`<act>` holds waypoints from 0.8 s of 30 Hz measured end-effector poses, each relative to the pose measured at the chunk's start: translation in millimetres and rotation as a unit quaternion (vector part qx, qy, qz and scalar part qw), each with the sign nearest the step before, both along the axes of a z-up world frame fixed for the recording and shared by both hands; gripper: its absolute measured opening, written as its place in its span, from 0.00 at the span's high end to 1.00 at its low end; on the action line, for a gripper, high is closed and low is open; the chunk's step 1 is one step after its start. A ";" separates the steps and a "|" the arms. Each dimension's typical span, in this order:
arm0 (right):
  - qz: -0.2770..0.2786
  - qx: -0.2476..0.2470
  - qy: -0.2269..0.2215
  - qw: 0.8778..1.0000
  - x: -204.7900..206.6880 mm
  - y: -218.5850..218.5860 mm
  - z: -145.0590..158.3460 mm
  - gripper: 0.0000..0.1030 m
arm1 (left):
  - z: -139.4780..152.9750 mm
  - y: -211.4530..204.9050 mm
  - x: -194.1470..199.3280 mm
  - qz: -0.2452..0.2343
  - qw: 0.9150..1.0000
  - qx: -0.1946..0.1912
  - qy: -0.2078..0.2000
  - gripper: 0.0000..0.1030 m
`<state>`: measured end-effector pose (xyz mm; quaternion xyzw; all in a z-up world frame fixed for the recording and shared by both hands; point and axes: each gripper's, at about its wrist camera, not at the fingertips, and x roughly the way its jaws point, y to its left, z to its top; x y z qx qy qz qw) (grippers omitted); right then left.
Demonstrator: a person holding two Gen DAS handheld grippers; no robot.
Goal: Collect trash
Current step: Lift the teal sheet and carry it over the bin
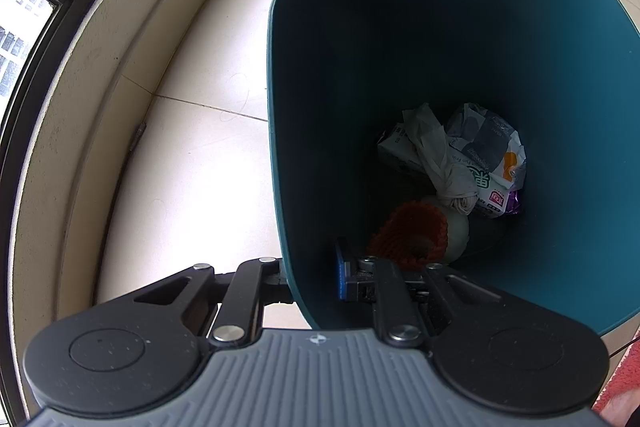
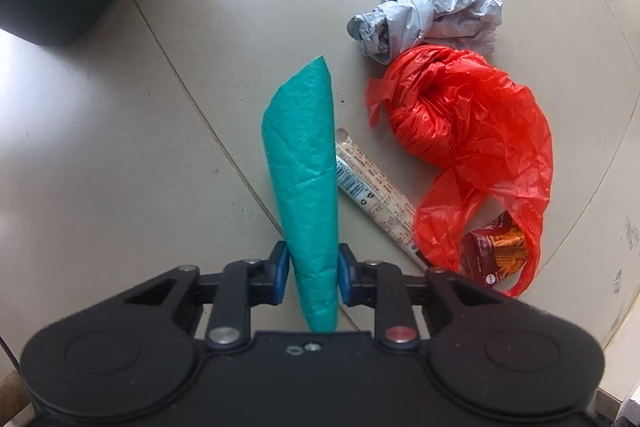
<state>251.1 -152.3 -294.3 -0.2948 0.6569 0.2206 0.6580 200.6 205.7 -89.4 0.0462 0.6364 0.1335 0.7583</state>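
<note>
1. Jaws: right gripper (image 2: 311, 275) clamped on teal bag roll (image 2: 304, 163), above the floor (image 2: 120, 147); left gripper (image 1: 312, 277) clamped on bin (image 1: 280, 147) rim.
2. Step: pick-up. Next: carry roll over to the bin, release inside.

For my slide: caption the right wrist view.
Right gripper closed on a teal bag, red bag and gray bag lying beside.

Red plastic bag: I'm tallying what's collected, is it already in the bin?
No, the red plastic bag lies on the floor tiles beside a grey bag.
</note>
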 end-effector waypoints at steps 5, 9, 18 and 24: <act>-0.040 0.058 0.006 0.997 -4.1 3.0 52.0 0.88 | -1.5 0.2 0.5 0.000 1.000 0.000 0.001 0.84; -0.083 0.142 0.005 0.986 -3.8 25.8 115.8 0.88 | -1.3 -0.1 0.5 0.000 1.000 0.000 0.001 0.84; -0.095 0.242 -0.027 0.965 5.3 79.0 232.3 0.88 | -1.0 -0.4 0.8 0.001 1.000 -0.001 0.000 0.84; -0.098 0.285 -0.044 0.953 9.4 105.7 282.1 0.88 | 1.8 2.1 1.3 0.006 1.000 -0.004 -0.005 0.84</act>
